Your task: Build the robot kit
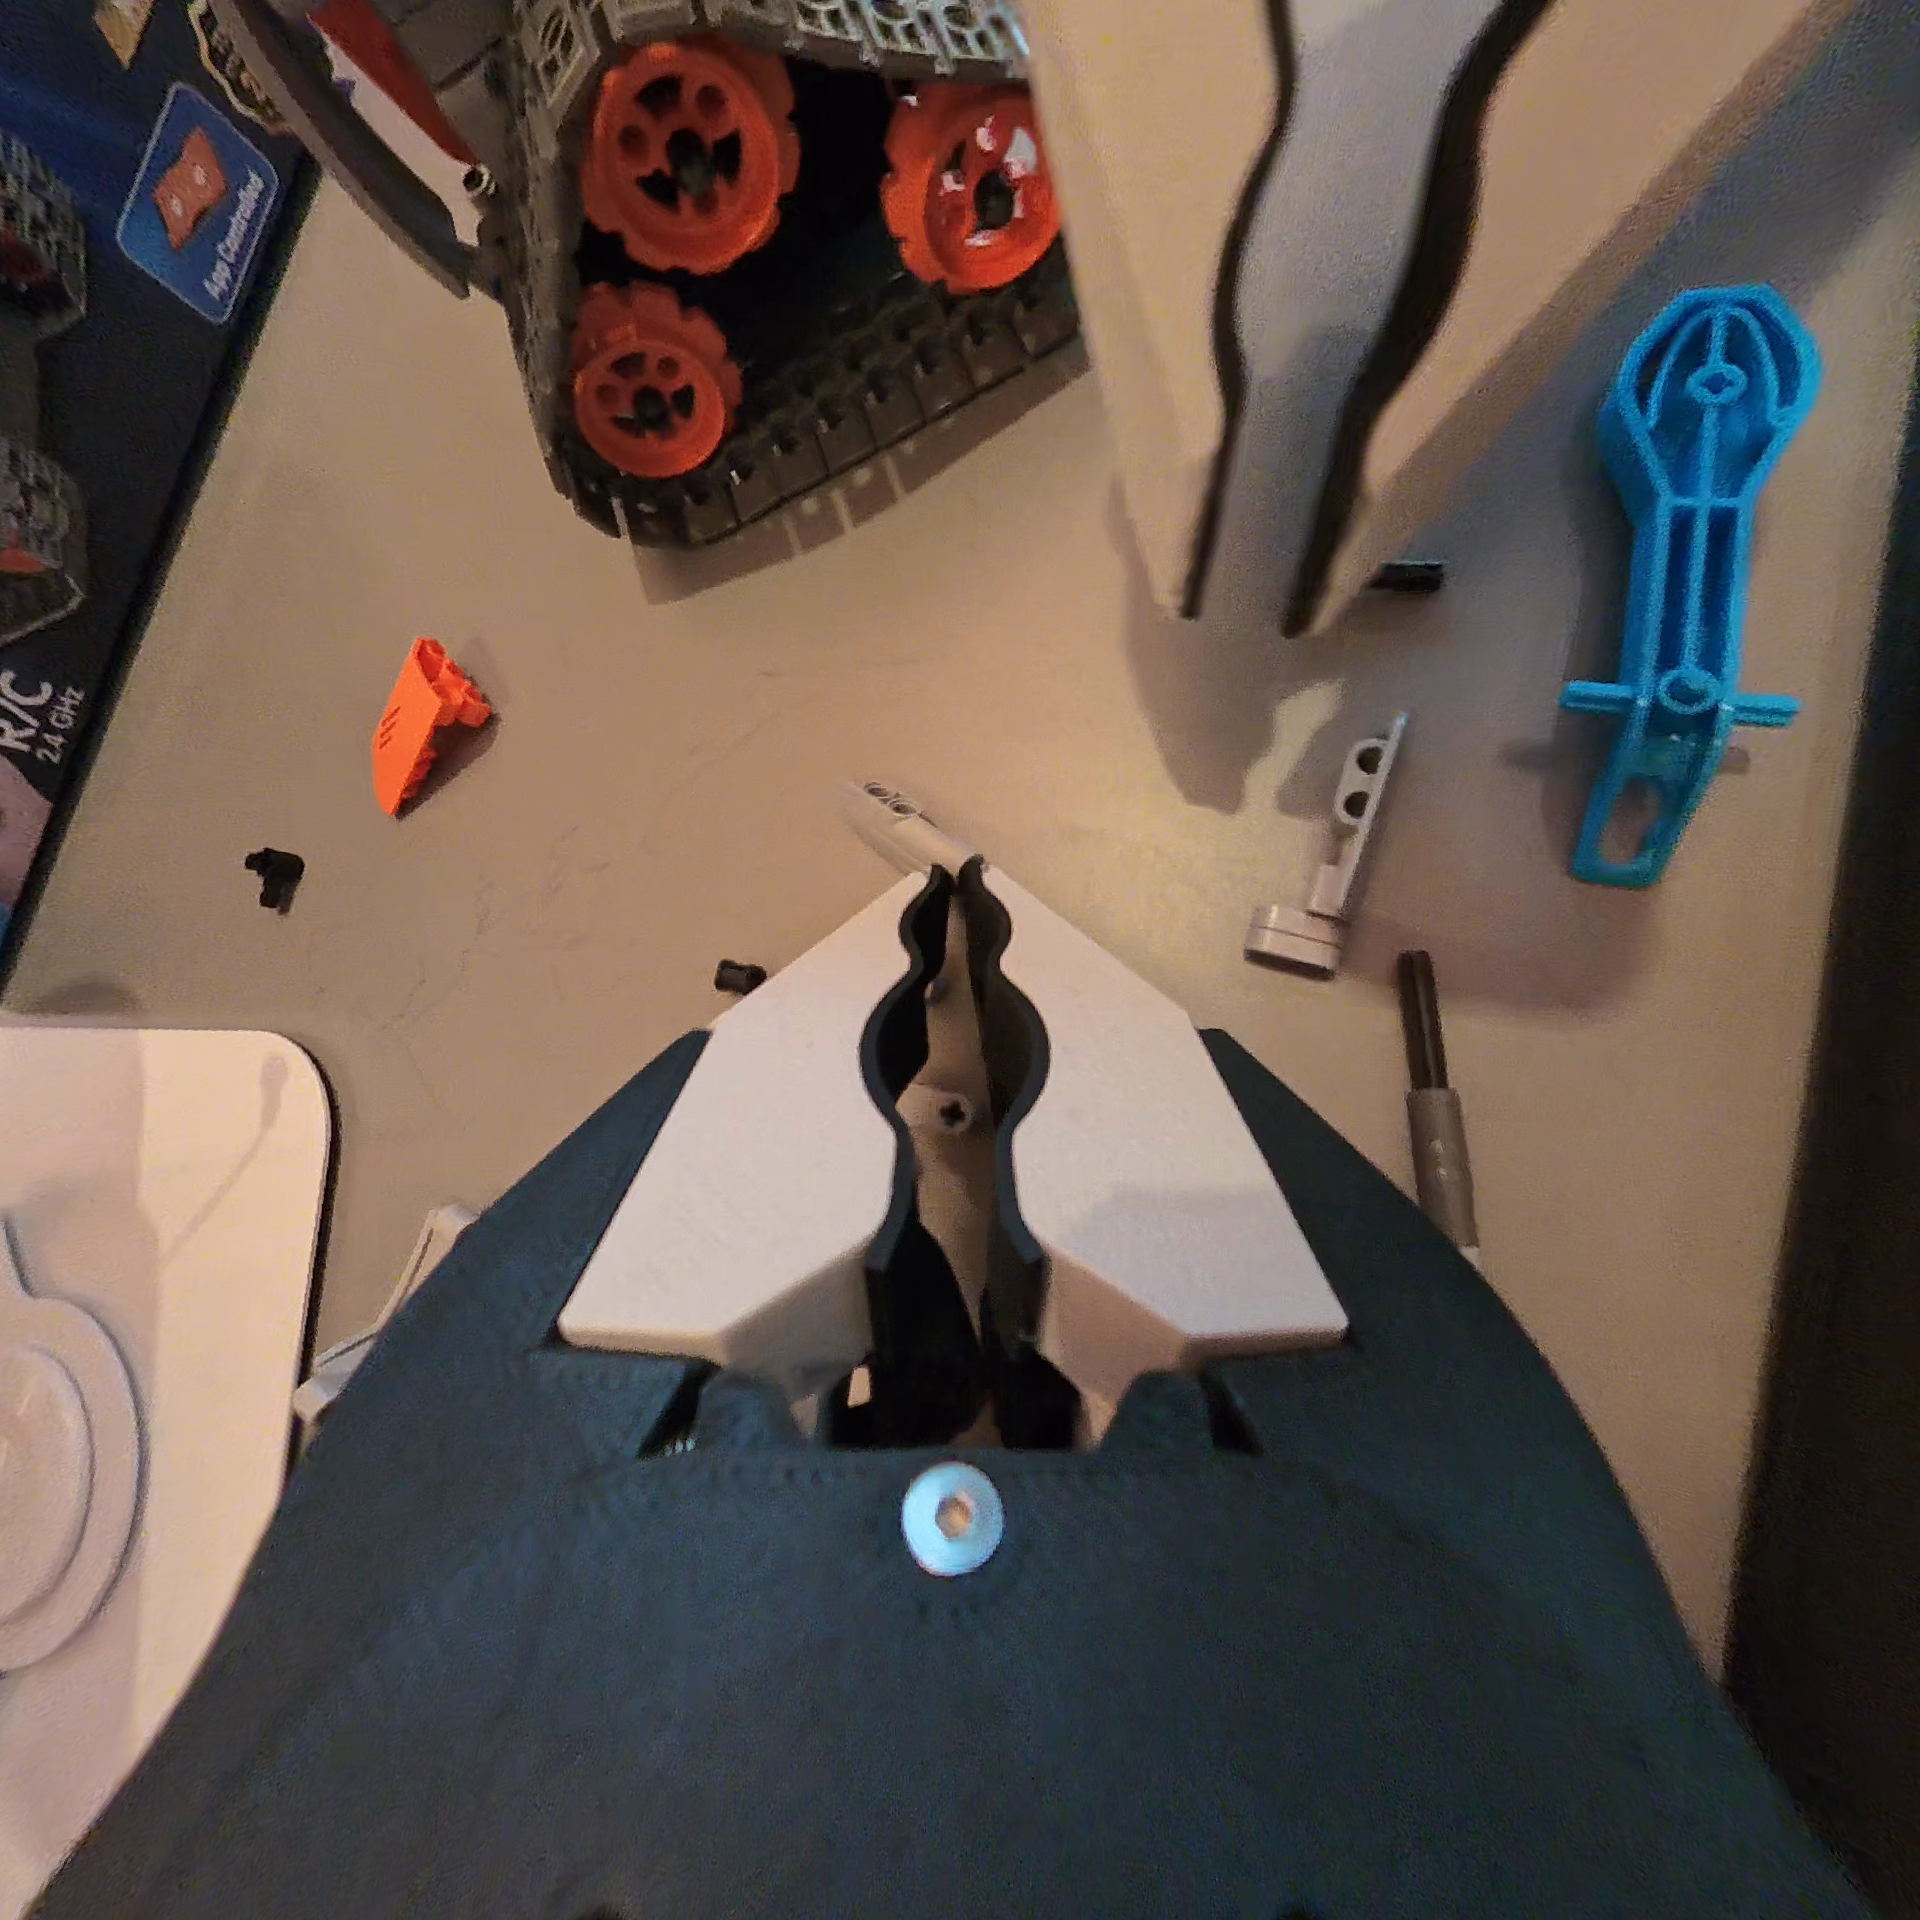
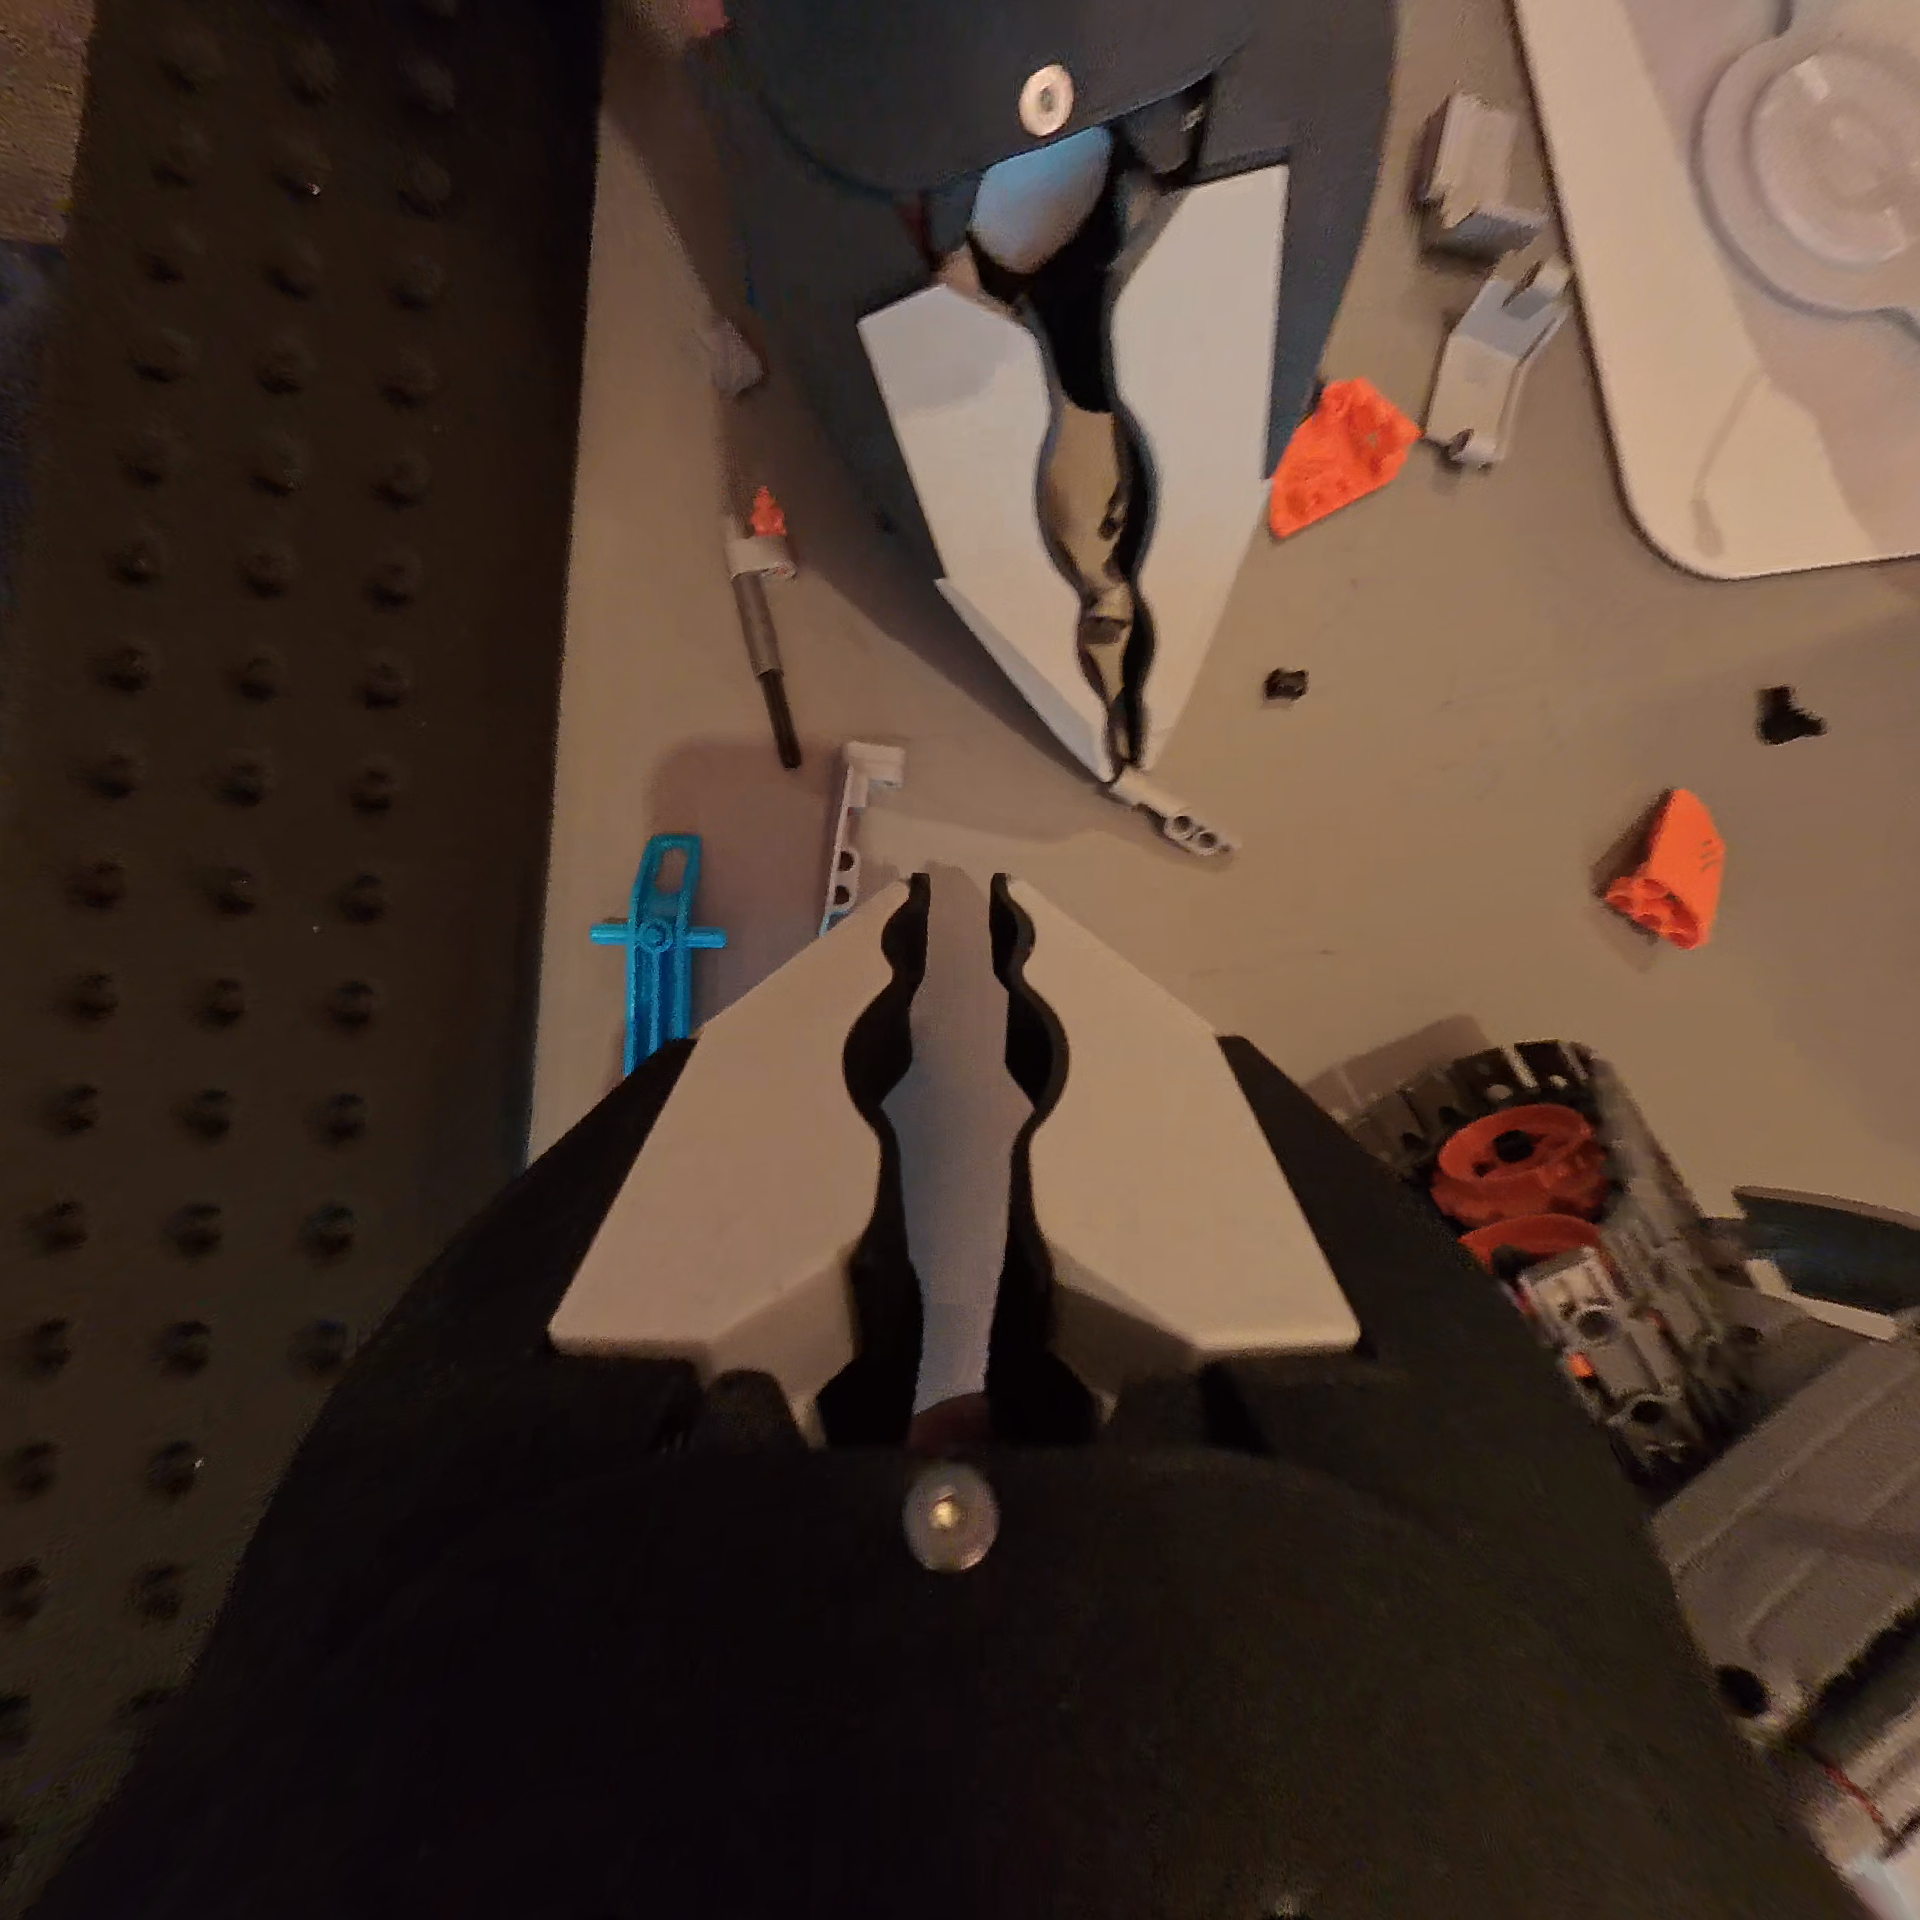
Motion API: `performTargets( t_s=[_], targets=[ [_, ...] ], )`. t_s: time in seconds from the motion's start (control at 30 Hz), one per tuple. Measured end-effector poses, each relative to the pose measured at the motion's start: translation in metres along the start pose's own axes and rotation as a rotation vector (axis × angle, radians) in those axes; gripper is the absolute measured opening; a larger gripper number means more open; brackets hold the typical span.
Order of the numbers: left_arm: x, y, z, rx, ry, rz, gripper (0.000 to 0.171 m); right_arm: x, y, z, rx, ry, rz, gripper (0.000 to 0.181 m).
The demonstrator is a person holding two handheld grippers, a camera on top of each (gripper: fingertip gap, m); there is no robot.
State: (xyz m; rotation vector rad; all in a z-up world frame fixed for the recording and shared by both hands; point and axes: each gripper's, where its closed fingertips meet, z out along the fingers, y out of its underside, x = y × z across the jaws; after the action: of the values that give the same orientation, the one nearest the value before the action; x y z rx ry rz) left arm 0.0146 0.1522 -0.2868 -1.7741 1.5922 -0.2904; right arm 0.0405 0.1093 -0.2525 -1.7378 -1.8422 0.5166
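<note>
The left gripper (image 1: pixel 954 883) pinches 1 small grey plastic pin-beam piece (image 1: pixel 900 817) at its jaw tips, the piece poking forward over the pale table (image 1: pixel 644 727). The right gripper (image 2: pixel 958 888) hangs empty, jaws slightly spread, near a grey angled plastic beam (image 2: pixel 854 831).

Both wrist cameras look steeply down along their tool, close above the tabletop (image 1: pixel 644 665), probably facing each other; both show the blue piece (image 1: pixel 1688 582) (image 2: pixel 657 951).

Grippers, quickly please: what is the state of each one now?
Left gripper: shut on a small grey pin piece at its fingertips.
Right gripper: open, holding nothing.
</note>
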Motion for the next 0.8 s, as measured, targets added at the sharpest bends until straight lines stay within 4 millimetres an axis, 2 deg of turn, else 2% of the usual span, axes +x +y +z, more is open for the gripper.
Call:
performTargets(
  t_s=[0.2,0.27,0.4,0.67,0.8],
  targets=[
    [0.005,-0.006,-0.022,0.07,-0.003,0.103,0.0,0.015,-0.02,-0.007,0.089,0.104,-0.107,0.012],
    [0.007,-0.007,-0.033,0.088,0.001,0.122,0.0,0.016,-0.029,-0.009,0.125,0.138,-0.176,0.018],
    [0.017,-0.011,-0.054,0.144,0.011,0.2,0.0,0.017,-0.04,-0.008,0.144,0.205,-0.311,0.018],
    [0.036,-0.017,-0.077,0.187,0.053,0.346,0.0,0.009,-0.039,0.012,0.052,0.204,-0.51,0.027],
    [0.04,-0.019,-0.084,0.214,0.07,0.374,0.0,0.006,-0.043,0.016,0.072,0.203,-0.542,0.012]
  ],
)
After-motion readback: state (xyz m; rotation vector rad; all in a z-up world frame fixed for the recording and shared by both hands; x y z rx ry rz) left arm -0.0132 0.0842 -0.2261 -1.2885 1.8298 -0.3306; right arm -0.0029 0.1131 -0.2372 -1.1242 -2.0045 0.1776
